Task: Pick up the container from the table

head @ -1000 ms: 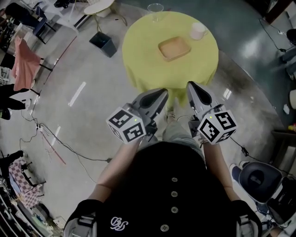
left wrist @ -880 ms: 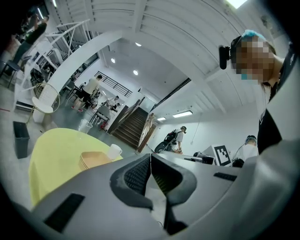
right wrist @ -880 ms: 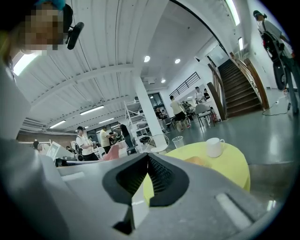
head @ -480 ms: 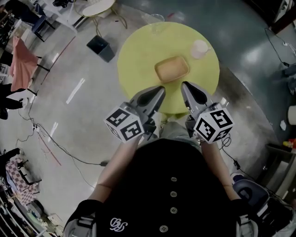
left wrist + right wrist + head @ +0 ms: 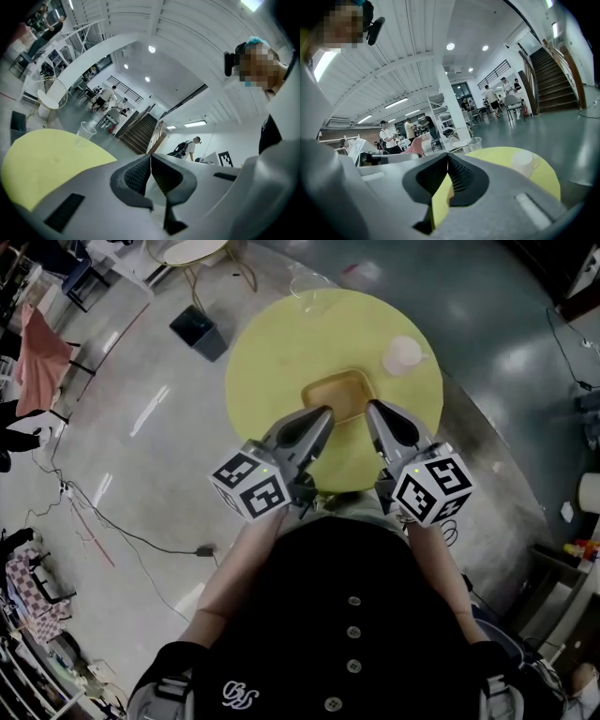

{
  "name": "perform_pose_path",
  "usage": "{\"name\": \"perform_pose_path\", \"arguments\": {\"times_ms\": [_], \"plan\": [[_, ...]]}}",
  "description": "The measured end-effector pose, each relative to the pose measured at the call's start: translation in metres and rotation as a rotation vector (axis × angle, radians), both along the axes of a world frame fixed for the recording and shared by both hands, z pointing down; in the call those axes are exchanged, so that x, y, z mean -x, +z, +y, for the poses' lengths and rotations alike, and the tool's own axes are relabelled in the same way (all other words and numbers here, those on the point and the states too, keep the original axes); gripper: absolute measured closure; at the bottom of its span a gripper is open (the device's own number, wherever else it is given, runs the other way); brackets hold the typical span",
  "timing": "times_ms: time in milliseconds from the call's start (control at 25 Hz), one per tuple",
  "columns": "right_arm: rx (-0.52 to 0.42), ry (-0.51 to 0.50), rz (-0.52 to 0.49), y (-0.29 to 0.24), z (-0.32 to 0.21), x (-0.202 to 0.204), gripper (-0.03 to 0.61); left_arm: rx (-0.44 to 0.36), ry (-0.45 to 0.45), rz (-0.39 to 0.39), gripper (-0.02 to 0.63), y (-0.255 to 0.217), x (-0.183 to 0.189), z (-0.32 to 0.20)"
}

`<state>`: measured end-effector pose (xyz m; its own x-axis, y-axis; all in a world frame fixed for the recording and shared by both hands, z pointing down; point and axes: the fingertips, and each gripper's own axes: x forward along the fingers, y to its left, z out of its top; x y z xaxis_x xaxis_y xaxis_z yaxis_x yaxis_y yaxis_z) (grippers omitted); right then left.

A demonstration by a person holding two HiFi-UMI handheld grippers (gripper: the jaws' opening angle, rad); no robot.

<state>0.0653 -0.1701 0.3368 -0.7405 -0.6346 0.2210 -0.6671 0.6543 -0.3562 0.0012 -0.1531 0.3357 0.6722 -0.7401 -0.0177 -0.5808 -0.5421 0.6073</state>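
Note:
A shallow tan rectangular container [image 5: 339, 392] lies on the round yellow table [image 5: 281, 352], near its front edge. My left gripper [image 5: 322, 415] is shut and empty, its tip over the container's near left corner. My right gripper [image 5: 373, 410] is also shut and empty, its tip at the near right corner. Whether either tip touches the container I cannot tell. In the left gripper view the jaws [image 5: 150, 157] meet with nothing between them, and in the right gripper view the jaws [image 5: 448, 157] do the same. Both gripper views miss the container, hidden behind the jaws.
A white cup [image 5: 403, 354] stands on the table right of the container, and a clear plastic cup [image 5: 310, 289] stands at the far edge. A dark bin [image 5: 197, 331] sits on the floor to the left. Cables trail over the floor at left.
Both grippers have moved forward from the table's near edge to the container's near corners. The table and container have drawn closer in the head view. Both jaws stayed shut.

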Motion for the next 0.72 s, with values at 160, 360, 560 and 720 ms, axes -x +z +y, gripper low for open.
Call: {"name": "perform_pose_path", "arguments": {"times_ms": [160, 360, 560, 720], "plan": [[0.017, 0.003, -0.005, 0.006, -0.01, -0.003, 0.577, 0.024, -0.012, 0.002, 0.6, 0.007, 0.0, -0.008], [0.033, 0.019, -0.015, 0.008, -0.021, -0.006, 0.577, 0.049, -0.024, -0.006, 0.6, 0.009, 0.003, -0.017], [0.058, 0.014, -0.021, 0.013, -0.02, -0.003, 0.577, 0.067, -0.025, -0.012, 0.6, 0.013, 0.006, -0.019], [0.065, 0.044, -0.032, 0.018, -0.023, -0.006, 0.577, 0.087, -0.014, -0.027, 0.6, 0.019, 0.007, -0.019]]}}
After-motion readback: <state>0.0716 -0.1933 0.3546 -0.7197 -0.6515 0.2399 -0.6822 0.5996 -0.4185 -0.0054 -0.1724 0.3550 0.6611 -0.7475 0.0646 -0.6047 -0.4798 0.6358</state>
